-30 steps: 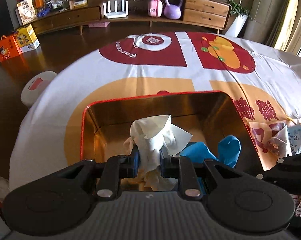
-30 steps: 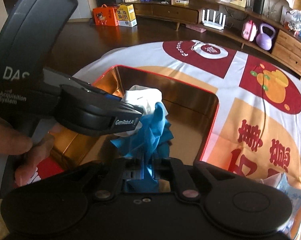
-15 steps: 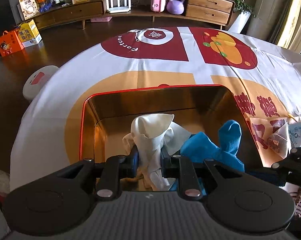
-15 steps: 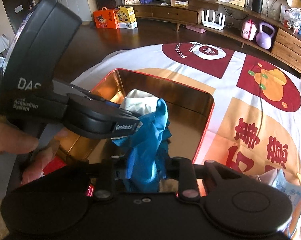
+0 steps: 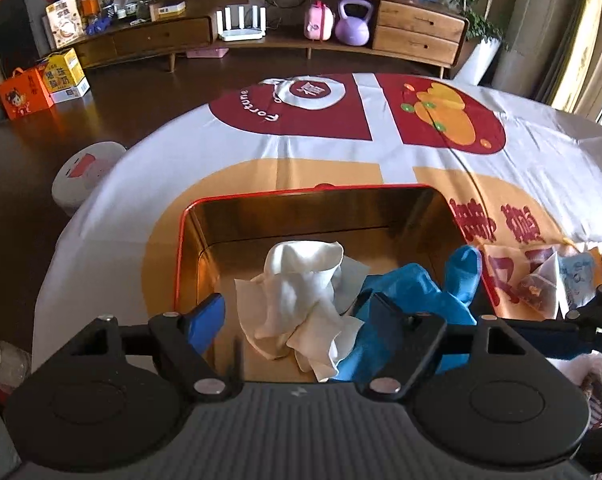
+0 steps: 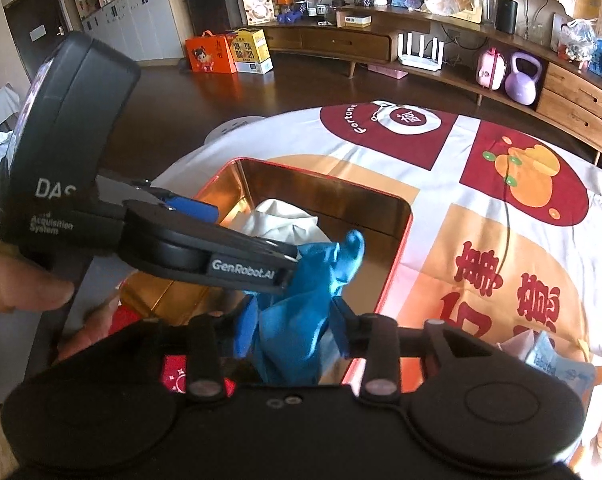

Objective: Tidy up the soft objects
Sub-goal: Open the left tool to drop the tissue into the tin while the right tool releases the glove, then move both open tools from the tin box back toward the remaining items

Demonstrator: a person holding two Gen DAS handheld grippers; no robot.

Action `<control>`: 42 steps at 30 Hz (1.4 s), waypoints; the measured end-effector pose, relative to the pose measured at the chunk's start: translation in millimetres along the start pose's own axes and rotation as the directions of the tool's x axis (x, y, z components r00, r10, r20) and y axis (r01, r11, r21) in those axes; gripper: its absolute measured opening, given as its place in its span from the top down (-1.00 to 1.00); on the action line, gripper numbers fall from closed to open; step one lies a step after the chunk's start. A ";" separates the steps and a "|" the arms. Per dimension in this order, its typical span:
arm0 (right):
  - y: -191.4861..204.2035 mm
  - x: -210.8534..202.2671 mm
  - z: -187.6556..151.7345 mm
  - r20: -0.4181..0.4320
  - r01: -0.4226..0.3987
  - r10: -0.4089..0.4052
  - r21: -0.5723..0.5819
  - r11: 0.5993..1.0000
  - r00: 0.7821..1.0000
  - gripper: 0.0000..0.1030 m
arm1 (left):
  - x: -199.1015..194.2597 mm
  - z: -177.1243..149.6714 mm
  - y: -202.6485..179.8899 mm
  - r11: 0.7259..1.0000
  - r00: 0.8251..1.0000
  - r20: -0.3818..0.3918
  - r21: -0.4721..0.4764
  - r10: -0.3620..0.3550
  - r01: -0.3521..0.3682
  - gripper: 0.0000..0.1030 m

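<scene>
A red-rimmed gold tin box (image 5: 189,216) stands on the patterned tablecloth; it also shows in the right wrist view (image 6: 405,216). A crumpled white cloth (image 5: 301,292) lies inside it, between the spread fingers of my left gripper (image 5: 297,316), which is open. A blue cloth (image 5: 413,292) lies beside the white one at the box's right side. In the right wrist view my right gripper (image 6: 291,328) is open, its jaws parted around the blue cloth (image 6: 301,304). The white cloth (image 6: 277,220) shows behind it, and the left gripper body (image 6: 181,240) crosses in front.
Small snack packets (image 5: 557,276) lie on the tablecloth to the right of the box. A white stool (image 5: 85,168) stands left of the table. A long wooden cabinet (image 5: 301,36) with a purple kettlebell runs along the far wall.
Both grippers opened. The left let go of the white cloth and the right let go of the blue cloth; both cloths now rest in the box.
</scene>
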State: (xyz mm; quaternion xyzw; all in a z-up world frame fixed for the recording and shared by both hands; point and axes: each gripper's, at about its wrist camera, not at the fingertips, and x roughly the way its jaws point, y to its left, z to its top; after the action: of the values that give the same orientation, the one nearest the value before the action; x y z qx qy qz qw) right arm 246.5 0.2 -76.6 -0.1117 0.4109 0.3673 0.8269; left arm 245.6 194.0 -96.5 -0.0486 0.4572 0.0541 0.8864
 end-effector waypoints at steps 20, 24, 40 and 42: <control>-3.1 -73.6 -13.3 0.105 -0.017 0.014 0.035 0.999 0.994 -0.58 | -75.4 -12.0 -23.9 0.999 0.991 0.132 0.033 -0.031 0.026 -0.54; -6.5 -93.5 -20.4 0.136 -0.028 0.021 0.047 0.999 0.991 -0.69 | -94.5 -16.7 -32.5 0.998 0.985 0.166 0.033 -0.051 0.046 -0.54; -39.5 -173.9 -71.6 0.271 -0.023 -0.005 0.101 0.995 0.963 -1.00 | -149.0 -43.9 -87.7 0.995 0.950 0.297 0.042 -0.094 0.086 -0.70; -46.0 -184.4 -81.5 0.285 -0.002 -0.028 0.102 0.995 0.958 -1.00 | -151.2 -47.6 -96.1 0.995 0.948 0.301 0.044 -0.100 0.091 -0.70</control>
State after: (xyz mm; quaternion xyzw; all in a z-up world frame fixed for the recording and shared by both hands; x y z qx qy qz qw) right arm 157.5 -166.9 6.5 -0.0181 0.3046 0.3528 0.8845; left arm 133.6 84.7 2.9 -0.0488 0.3136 0.0113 0.9482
